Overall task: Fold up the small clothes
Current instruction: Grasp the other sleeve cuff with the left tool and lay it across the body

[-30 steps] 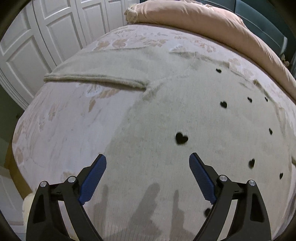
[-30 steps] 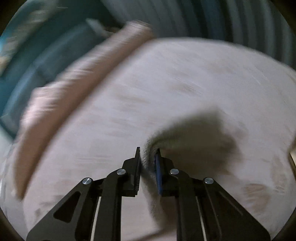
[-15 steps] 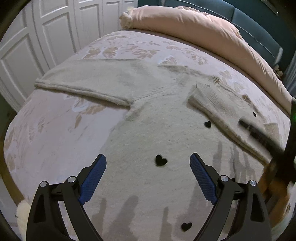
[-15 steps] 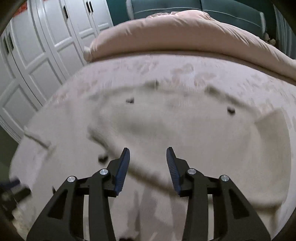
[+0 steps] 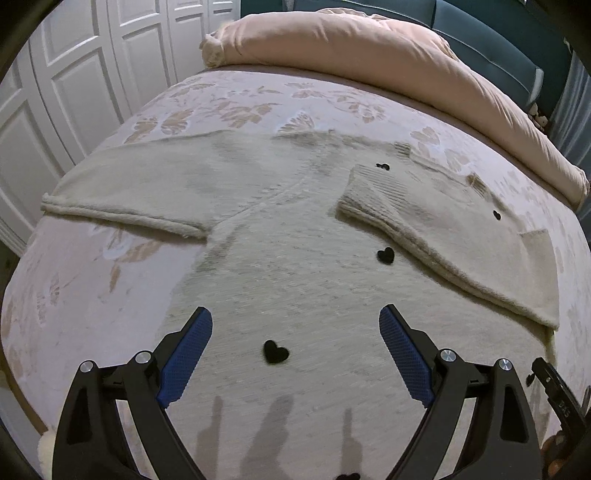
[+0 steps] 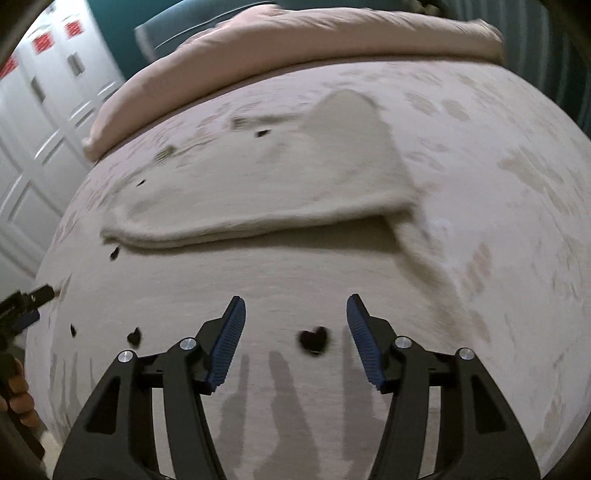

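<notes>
A cream knit sweater [image 5: 295, 266] with small black hearts lies flat on the bed. Its left sleeve [image 5: 133, 188] stretches out to the left. Its right sleeve [image 5: 443, 236] is folded across the body; it also shows in the right wrist view [image 6: 266, 184]. My left gripper [image 5: 295, 354] is open and empty above the sweater's lower body. My right gripper [image 6: 293, 343] is open and empty above the sweater's lower right part [image 6: 295, 280]. The right gripper's tip shows at the left wrist view's lower right edge [image 5: 554, 384].
The bed has a floral cover [image 5: 240, 99] and a rolled pink duvet [image 5: 388, 51] at its far end. White panelled wardrobe doors [image 5: 66, 81] stand to the left. A dark teal headboard [image 5: 498, 33] is behind the duvet.
The right gripper carried the right sleeve over the sweater's body, let it go and opened, then drew back. The left gripper stayed open and pulled back a little.
</notes>
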A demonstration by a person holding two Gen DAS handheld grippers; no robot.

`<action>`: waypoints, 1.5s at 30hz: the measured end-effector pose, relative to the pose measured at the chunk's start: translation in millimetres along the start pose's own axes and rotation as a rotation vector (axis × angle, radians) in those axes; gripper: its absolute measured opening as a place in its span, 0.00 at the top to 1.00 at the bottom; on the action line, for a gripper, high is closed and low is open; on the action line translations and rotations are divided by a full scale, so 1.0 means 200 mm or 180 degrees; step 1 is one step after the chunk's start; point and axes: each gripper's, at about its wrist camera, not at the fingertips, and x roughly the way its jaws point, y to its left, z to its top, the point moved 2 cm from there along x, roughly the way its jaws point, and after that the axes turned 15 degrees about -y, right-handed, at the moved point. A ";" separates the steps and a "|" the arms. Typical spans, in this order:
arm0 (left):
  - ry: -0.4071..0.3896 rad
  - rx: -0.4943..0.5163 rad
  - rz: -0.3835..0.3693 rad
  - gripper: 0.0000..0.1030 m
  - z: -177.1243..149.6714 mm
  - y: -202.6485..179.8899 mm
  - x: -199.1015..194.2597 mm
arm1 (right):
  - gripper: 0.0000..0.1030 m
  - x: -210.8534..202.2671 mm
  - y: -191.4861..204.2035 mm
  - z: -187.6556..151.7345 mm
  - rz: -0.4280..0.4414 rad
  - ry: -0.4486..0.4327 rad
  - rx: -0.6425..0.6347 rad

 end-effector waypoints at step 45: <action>0.0460 -0.1689 -0.1188 0.35 0.20 -0.16 0.71 | 0.93 0.40 -0.36 0.13 0.0330 -0.0314 0.1096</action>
